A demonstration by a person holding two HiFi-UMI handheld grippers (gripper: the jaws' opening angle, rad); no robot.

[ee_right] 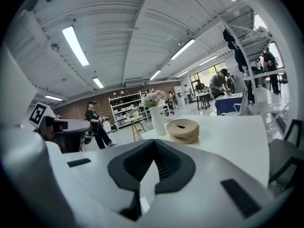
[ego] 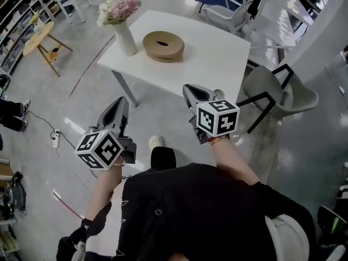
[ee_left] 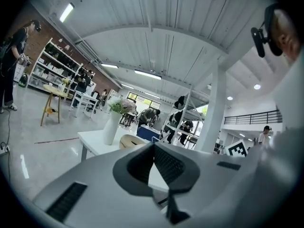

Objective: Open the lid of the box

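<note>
Left gripper (ego: 120,100), right gripper (ego: 188,87), jaws pressed together, white table (ego: 217,53), round box (ego: 163,46), vase (ego: 126,37), grey floor (ego: 65,75)

A white table (ego: 217,58) is seen standing on the pale grey floor (ego: 163,110), and two things are carried on its top. A white vase (ego: 126,38) of pink and cream flowers (ego: 119,8) is set upright near the left edge in the head view. Just beside it, not touching, a round tan box (ego: 163,50) is laid flat with its lid (ego: 175,41) on.
</note>
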